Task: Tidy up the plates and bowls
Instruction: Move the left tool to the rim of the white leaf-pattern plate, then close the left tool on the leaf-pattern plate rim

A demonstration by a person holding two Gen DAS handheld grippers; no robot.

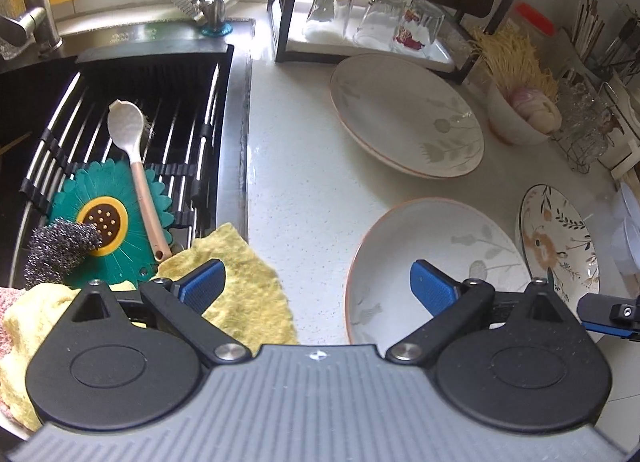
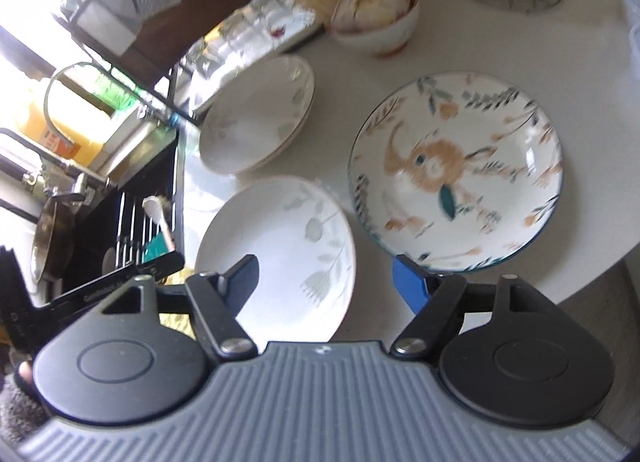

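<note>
While both tools hover low over the white speckled countertop (image 1: 304,166), the left gripper (image 1: 316,286) stands wide open with nothing between its blue pads; its right finger hangs over the near rim of the shallow white plate with a faint grey leaf print and orange rim (image 1: 436,258), whether touching it I cannot tell. The right gripper (image 2: 326,282) is spread just as wide and holds nothing, its left finger above that same leaf-print plate (image 2: 288,246) and its right finger at the near edge of the round white plate painted with an orange flower and green leaves (image 2: 456,170).

Beyond the leaf-print plate lies a stack of matching shallow white dishes (image 1: 404,114), seemingly two by the doubled rim. The flower plate sits just beside the leaf-print plate on its right. Behind the stack a small white bowl (image 1: 516,122) holds pale rounded items and stands against a bunch of straw-yellow strands. Three clear drinking glasses (image 1: 376,18) stand upside down on a black-framed rack's white tray.

Left of the leaf-print plate, the black sink (image 1: 236,110) carries a roll-up rack holding a teal flower-shaped mat (image 1: 100,198), a white spoon-shaped brush with pink handle (image 1: 132,150), and a steel wool scourer (image 1: 60,250); a yellow cloth (image 1: 244,282) drapes over the sink's edge
</note>
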